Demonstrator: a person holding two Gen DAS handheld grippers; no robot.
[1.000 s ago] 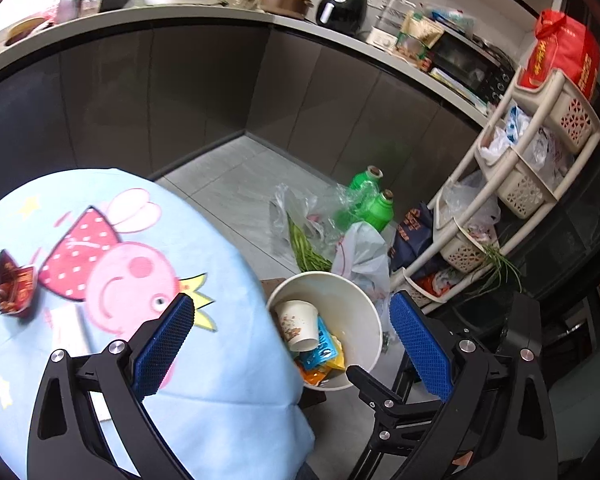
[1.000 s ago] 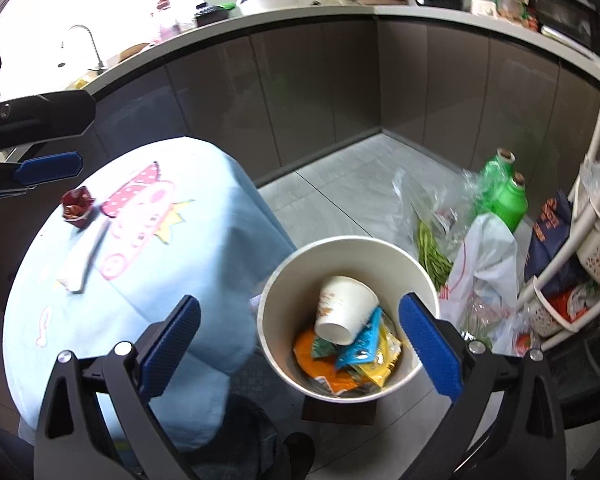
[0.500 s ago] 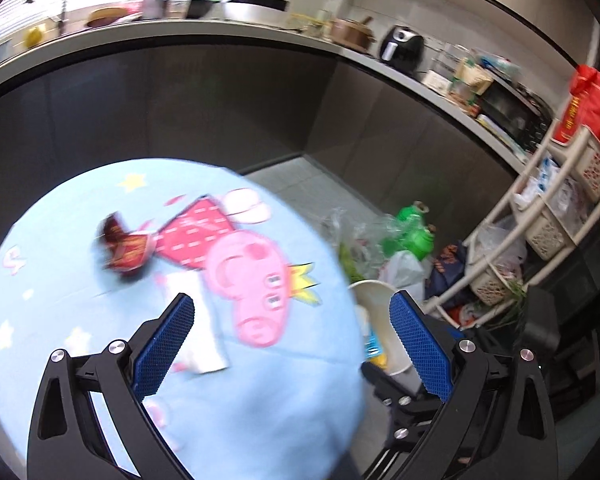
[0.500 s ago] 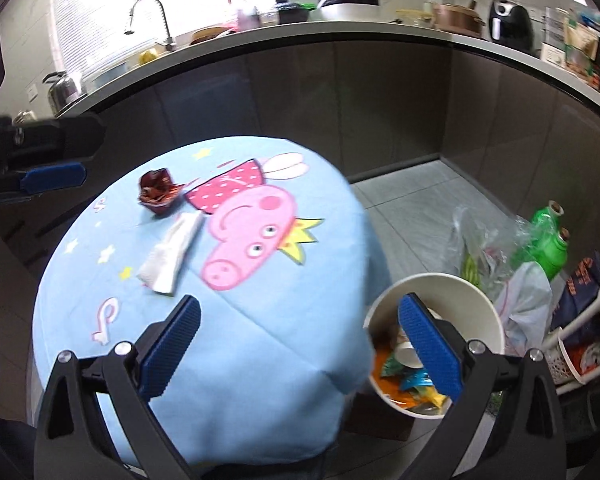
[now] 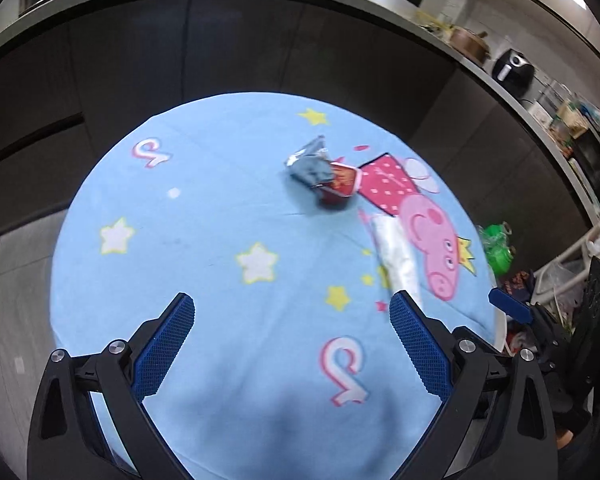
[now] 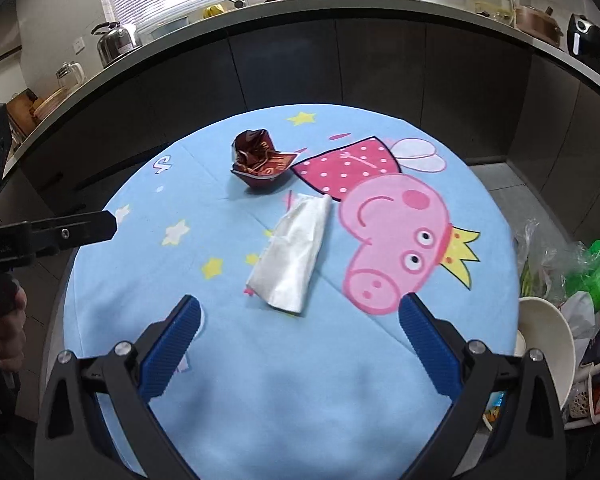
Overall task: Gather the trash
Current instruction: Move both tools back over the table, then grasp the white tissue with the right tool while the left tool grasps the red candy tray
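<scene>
Crumpled wrapper and tissue lie unobstructed on tablecloth; both tools gape, bin beside

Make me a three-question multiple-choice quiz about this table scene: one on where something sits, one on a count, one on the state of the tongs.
1. Where does the white napkin lie?
A. In the bin
B. On the blue tablecloth, beside the pig picture
C. On the counter

2. How many loose pieces of trash lie on the table?
A. Two
B. Four
C. None

3. What state are both tongs in?
A. Shut on a wrapper
B. Shut on nothing
C. Open and empty

Answers:
1 B, it lies flat beside the pink pig.
2 A, only the napkin and the crumpled red wrapper.
3 C, the left tongs and right tongs spread wide, nothing between.
</scene>
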